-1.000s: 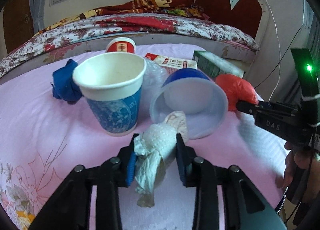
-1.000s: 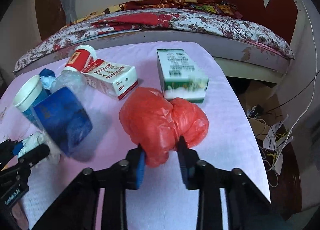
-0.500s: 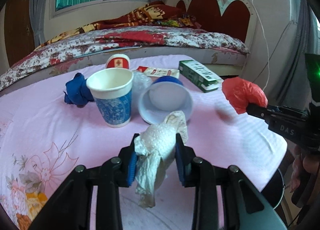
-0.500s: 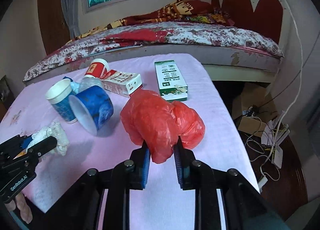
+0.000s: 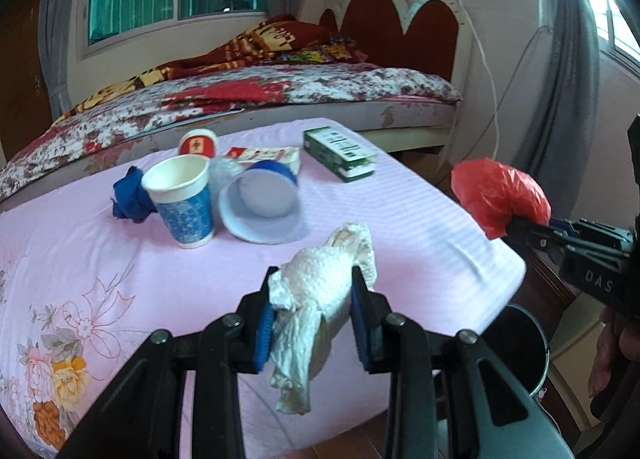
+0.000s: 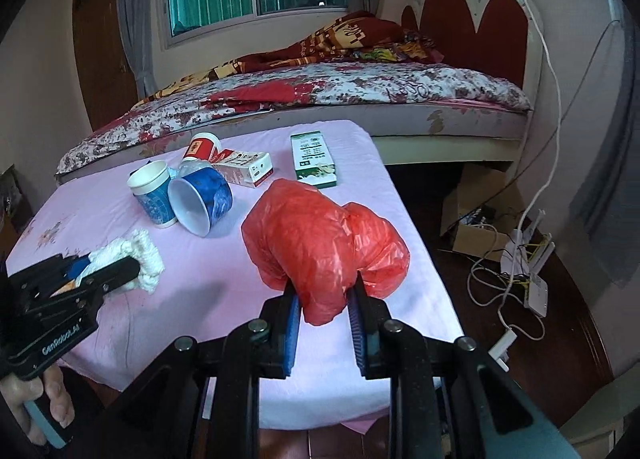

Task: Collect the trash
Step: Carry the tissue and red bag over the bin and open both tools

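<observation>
My left gripper is shut on a crumpled white paper towel, held in the air above the near edge of the pink table. The towel also shows from the right wrist view, at the left. My right gripper is shut on a bunched red plastic bag, lifted over the table's near right corner; the bag hangs beyond that edge in the left wrist view. A dark bin stands on the floor below the corner.
On the table stand a blue-patterned paper cup, a tipped blue cup, a blue wad, a red cup, a red-white carton and a green box. A bed lies behind; cables and a cardboard box lie on the floor to the right.
Both grippers have pulled back and up from the cluster of cups, each still holding its item. The red bag left the tabletop and now hangs past the table's right edge.
</observation>
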Tool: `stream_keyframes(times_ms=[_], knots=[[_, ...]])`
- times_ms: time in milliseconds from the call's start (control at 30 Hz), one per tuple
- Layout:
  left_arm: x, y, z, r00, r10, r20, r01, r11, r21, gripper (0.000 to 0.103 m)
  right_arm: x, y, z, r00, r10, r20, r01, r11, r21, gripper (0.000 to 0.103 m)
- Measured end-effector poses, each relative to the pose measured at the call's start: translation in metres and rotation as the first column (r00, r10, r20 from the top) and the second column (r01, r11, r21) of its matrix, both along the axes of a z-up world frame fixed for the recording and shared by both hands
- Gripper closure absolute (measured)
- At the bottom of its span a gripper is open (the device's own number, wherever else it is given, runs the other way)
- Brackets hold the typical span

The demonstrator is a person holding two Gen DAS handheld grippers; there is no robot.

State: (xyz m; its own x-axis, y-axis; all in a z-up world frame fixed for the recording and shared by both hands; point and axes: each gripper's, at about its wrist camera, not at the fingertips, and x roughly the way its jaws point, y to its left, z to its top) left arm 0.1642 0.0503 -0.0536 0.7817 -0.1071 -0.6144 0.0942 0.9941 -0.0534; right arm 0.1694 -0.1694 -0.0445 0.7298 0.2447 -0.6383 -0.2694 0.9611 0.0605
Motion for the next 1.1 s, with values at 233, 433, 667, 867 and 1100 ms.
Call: stream_keyframes(times_ms=[233,433,667,867,1100], knots=[[-0.010,-0.030,0.007,0.998,-0.057,0.016,0.057,0.998,0.012,0.069,-0.030,-0.030,0.001,0.999,-0.037,0.005,0.037,0.999,0.010,0.079],[-0.016,-0.057,0.007,0.994,-0.107,0.014,0.106,0.994,0.026,0.069,-0.044,-0.057,-0.010,0.996,-0.089,-0.016,0.089,0.996,0.028,0.079],[-0.020,-0.088,0.005,0.986,-0.167,0.009,0.166,0.985,0.038,0.069,-0.057,-0.094,-0.019,0.986,-0.165,-0.031,0.166,0.985,0.052,0.079],[-0.021,-0.120,0.000,0.972,-0.233,-0.012,0.233,0.972,0.042,0.069,-0.065,-0.121,-0.025,0.974,-0.219,-0.057,0.222,0.973,0.064,0.079],[-0.022,-0.157,-0.007,0.950,-0.309,-0.032,0.310,0.950,0.035,0.069,-0.074,-0.148,-0.033,0.960,-0.269,-0.079,0.274,0.960,0.058,0.079]])
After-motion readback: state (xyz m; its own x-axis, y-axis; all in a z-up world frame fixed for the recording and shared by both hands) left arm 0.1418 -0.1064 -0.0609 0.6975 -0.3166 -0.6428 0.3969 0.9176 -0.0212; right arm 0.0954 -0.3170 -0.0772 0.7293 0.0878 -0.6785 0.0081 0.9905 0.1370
